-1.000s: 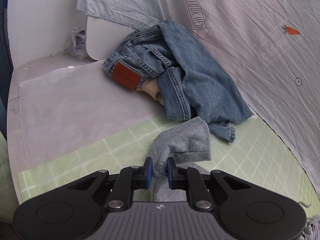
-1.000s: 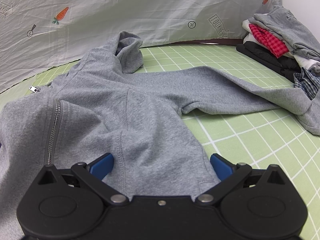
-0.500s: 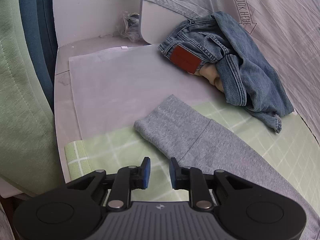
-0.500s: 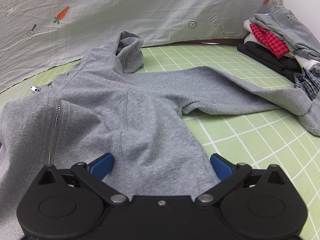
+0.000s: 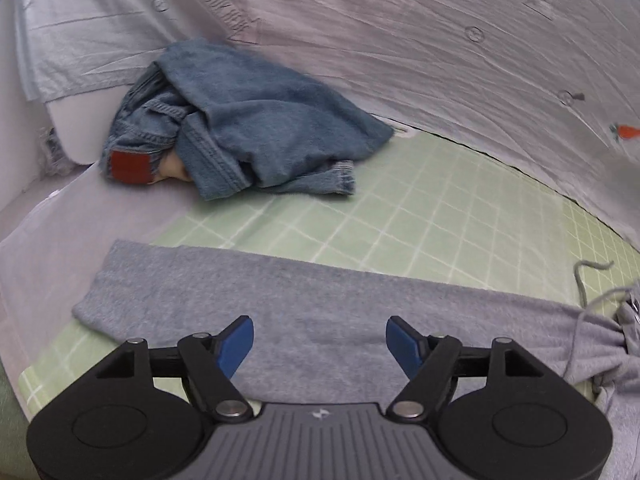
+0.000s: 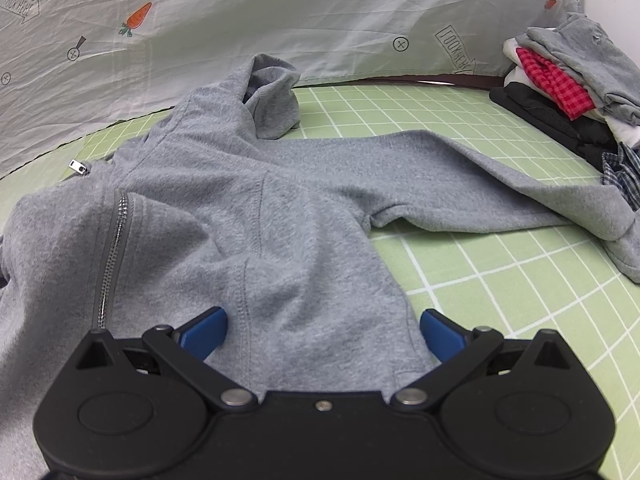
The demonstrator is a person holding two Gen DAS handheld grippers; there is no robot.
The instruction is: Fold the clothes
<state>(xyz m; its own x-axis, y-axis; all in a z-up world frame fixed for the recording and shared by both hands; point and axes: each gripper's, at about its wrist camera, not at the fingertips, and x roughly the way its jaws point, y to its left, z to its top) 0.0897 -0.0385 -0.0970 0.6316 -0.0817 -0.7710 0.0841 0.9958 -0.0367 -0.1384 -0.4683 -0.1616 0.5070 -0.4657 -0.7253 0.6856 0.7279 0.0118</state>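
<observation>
Your left gripper (image 5: 319, 340) has let go, jaws opening over the flat grey hoodie sleeve (image 5: 304, 300), your right gripper (image 6: 322, 330) jaws wide, empty, above the grey zip hoodie (image 6: 224, 216)

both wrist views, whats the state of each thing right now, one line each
left gripper: jaws opening, nothing pinched, over the sleeve
right gripper: open, straddling the hoodie's body
grey hoodie: spread flat on the mat, unfolded, zipper closed
left sleeve: laid out straight
hood: bunched, standing up
jeans: crumpled heap, unfolded
stack of clothes: piled loosely at the mat's far right
</observation>
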